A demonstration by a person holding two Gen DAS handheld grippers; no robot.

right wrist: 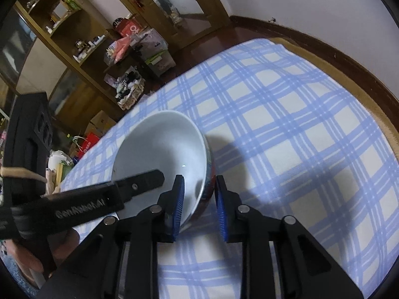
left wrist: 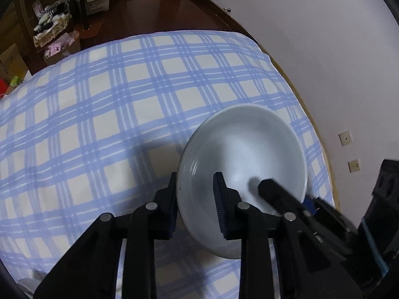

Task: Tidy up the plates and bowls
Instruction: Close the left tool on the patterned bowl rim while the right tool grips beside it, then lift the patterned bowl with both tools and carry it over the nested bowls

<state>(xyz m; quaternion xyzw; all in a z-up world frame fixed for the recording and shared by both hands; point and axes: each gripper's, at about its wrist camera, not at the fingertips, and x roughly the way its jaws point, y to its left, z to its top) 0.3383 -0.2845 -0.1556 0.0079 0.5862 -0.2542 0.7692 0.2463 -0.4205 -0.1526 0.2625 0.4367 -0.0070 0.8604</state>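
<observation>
"GenRobot.AI" is printed on the left gripper (right wrist: 159,178) arm.

The bowl (left wrist: 244,149) looks like glossy, smooth glazed ceramic. The checked tablecloth (left wrist: 124,104) is soft, matt cloth. The floor (left wrist: 154,12) is polished, reflective dark wood.

Black claw (right wrist: 199,199) arms, blue ribbed pads (right wrist: 178,206), silver pivot screws (right wrist: 155,208)

Under me: blue-and-white checked tablecloth (left wrist: 124,104) on a tan-edged table (right wrist: 369,99). Dark reddish wooden floor (left wrist: 154,10) beyond it. Left of that, brown wooden shelving unit (right wrist: 74,57) full of clutter, woven basket (right wrist: 131,94) at its base. White wall (left wrist: 311,37) with two beige sockets (left wrist: 345,138).
</observation>
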